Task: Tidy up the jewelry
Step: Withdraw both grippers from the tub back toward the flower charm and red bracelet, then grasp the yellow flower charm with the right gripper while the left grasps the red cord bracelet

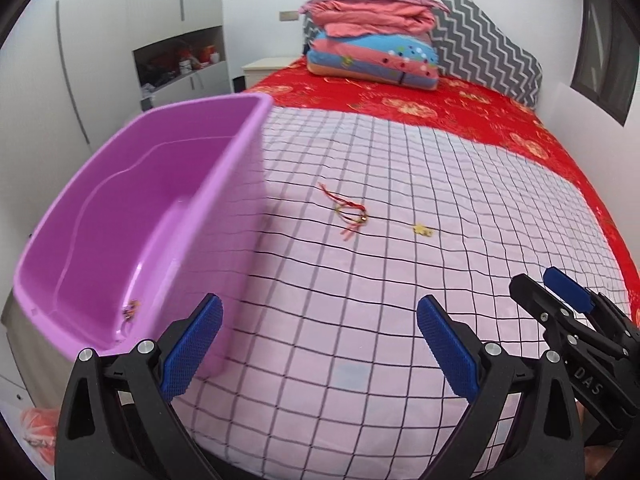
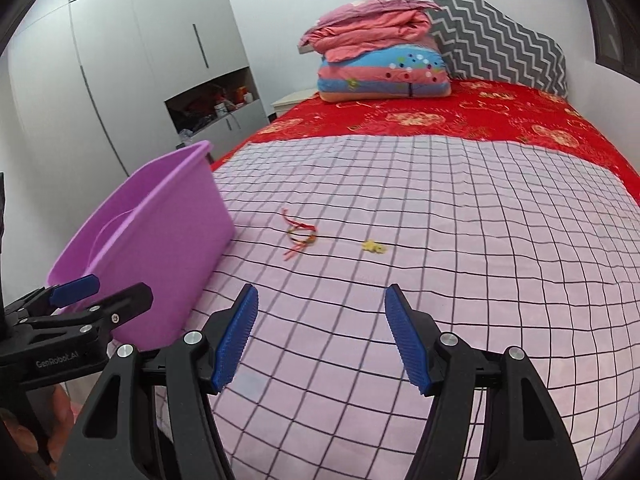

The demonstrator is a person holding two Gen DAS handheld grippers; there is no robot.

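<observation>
A purple plastic bin (image 1: 132, 216) stands on the left of the bed; it also shows in the right wrist view (image 2: 160, 248). A small piece of jewelry (image 1: 131, 309) lies on its floor near the front. A red string bracelet with gold beads (image 1: 349, 210) lies on the checked sheet to the right of the bin, also in the right wrist view (image 2: 301, 236). A small gold piece (image 1: 422, 230) lies further right, also in the right wrist view (image 2: 374, 246). My left gripper (image 1: 318, 344) is open and empty by the bin's front corner. My right gripper (image 2: 320, 340) is open and empty, short of the bracelet.
The pink checked sheet (image 2: 440, 280) covers the near part of the bed; a red patterned cover (image 2: 440, 116) lies beyond. Folded quilts (image 2: 380, 52) and a zigzag pillow (image 2: 504, 32) are stacked at the head. A wardrobe (image 2: 140, 60) stands left of the bed.
</observation>
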